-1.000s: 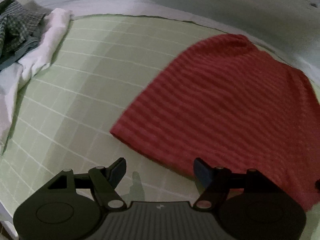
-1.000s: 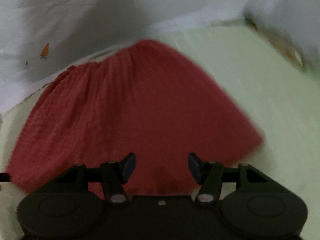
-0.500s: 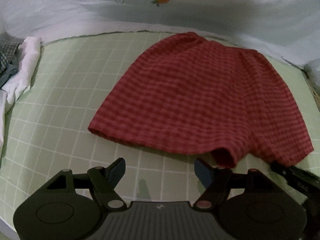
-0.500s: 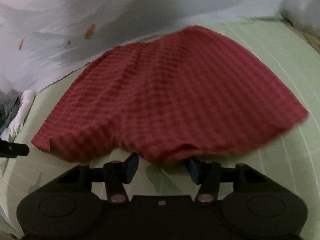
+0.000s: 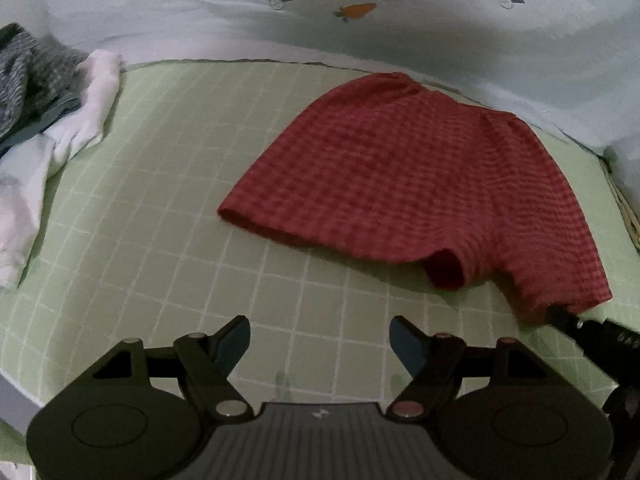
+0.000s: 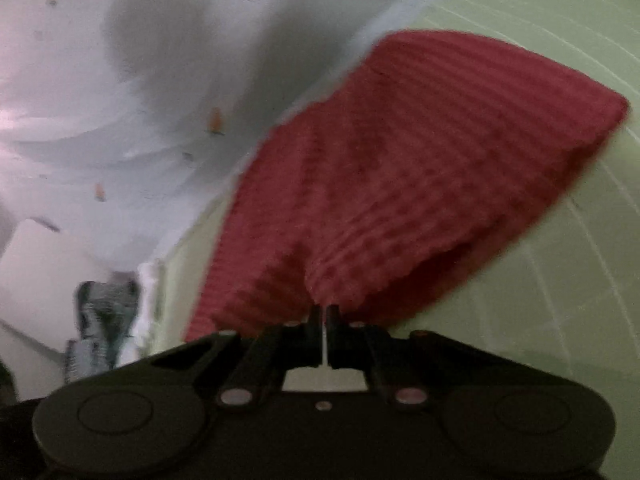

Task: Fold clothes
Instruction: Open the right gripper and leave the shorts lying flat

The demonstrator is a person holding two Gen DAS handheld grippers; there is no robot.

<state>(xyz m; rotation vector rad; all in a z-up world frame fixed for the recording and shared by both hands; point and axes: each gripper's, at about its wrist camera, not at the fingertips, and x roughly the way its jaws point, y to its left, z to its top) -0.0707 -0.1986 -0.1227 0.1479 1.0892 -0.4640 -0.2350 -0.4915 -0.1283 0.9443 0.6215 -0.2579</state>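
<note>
A pair of red checked shorts (image 5: 408, 172) lies spread on a pale green gridded mat (image 5: 168, 184). My left gripper (image 5: 320, 340) hangs open above bare mat, in front of the shorts' near hem, with nothing between its fingers. At the right edge of the left wrist view, my right gripper (image 5: 560, 316) pinches the near right corner of the shorts. In the right wrist view that gripper (image 6: 321, 312) is shut on the red shorts (image 6: 420, 168), whose cloth bunches up at its fingertips. That view is blurred.
A heap of white cloth (image 5: 76, 132) and grey checked clothes (image 5: 28, 84) lies at the mat's left edge. A pale sheet with carrot prints (image 5: 360, 12) rises behind the mat. A woven edge (image 5: 628, 216) shows at far right.
My right gripper has shut on the shorts' near corner and rolled, tilting its view. My left gripper has drawn back from the shorts, staying open, so the whole garment now shows.
</note>
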